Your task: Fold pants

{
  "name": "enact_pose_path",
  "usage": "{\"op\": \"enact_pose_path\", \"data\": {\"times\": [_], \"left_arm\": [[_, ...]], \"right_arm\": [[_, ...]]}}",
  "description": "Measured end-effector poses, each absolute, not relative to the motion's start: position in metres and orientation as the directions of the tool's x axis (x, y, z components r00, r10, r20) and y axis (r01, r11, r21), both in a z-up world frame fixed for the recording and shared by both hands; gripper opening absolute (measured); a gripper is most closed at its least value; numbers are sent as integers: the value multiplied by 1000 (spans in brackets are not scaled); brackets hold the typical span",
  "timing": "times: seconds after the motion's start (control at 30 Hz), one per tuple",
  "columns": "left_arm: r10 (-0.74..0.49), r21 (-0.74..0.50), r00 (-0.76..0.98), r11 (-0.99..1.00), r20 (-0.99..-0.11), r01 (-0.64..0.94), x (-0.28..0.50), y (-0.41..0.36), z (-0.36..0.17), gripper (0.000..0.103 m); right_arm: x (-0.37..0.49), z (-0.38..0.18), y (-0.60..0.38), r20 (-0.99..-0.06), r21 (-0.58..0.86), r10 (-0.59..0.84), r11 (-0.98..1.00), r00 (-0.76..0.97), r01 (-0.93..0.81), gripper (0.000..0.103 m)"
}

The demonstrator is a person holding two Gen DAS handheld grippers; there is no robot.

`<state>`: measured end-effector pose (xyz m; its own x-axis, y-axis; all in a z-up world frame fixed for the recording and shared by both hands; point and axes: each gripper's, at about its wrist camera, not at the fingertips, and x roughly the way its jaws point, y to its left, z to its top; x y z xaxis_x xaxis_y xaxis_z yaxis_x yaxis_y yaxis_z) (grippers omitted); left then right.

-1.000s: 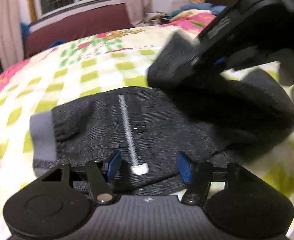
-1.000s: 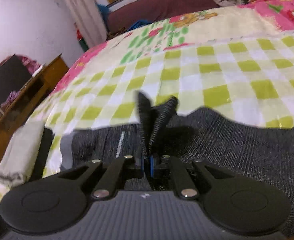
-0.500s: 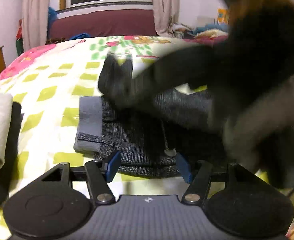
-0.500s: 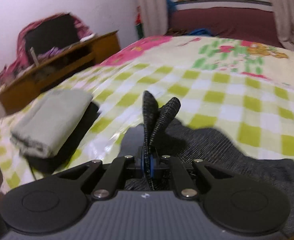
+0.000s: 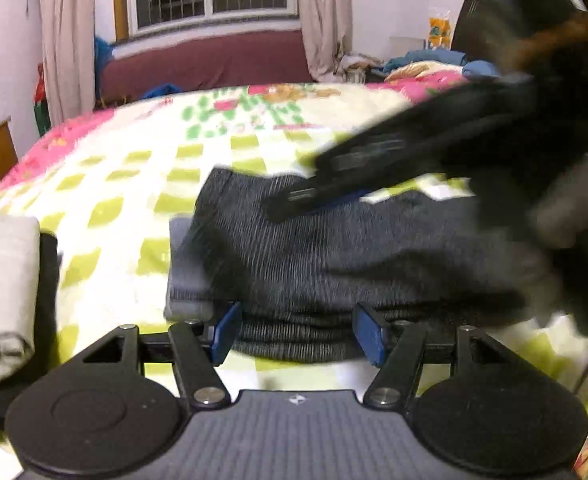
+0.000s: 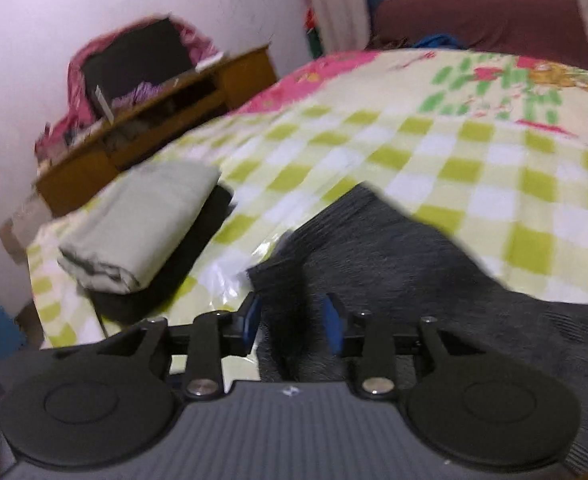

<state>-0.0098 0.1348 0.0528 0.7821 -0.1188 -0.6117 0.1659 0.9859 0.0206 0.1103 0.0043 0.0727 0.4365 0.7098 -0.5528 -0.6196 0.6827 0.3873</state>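
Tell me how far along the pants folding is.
Done: the dark pants lie doubled over in layers on the checked bedspread, the top layer covering most of the grey waistband. In hand: the right gripper has just been opening, with no cloth pinched between its pads; the left gripper is open, empty. Left: perhaps stacking it beside the folded pile.

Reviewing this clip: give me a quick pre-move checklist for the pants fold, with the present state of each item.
1. Right tongs released the pants: ok, jaws just opened, pads clear of the cloth.
2. Left tongs free: ok, open, nothing gripped.
3. Folded-over layer lying flat on the stack: cannot tell, blurred.
4. Grey waistband covered by the fold: not ok, it shows at the left edge.
5. Folded beige cloth clear of the pants: ok, apart on the checked bedspread.
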Motion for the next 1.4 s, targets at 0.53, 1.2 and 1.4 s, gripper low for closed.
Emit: {"op": "enact_pose_path", "data": {"times": [0.53,1.2,1.4], "left_arm": [[-36,159,726,967,-687,198,82,93,1,75],[8,232,720,949,-694,213,73,89,3,79],[4,233,722,948,-692,219,73,89,2,79]], "right_arm": [[93,-24,-259,-633,628,425,771,647,108,57],[111,-55,-288,-269,929,790,365,551,-69,31],[136,-84,-271,-415,890,756,452,506,54,41]]}}
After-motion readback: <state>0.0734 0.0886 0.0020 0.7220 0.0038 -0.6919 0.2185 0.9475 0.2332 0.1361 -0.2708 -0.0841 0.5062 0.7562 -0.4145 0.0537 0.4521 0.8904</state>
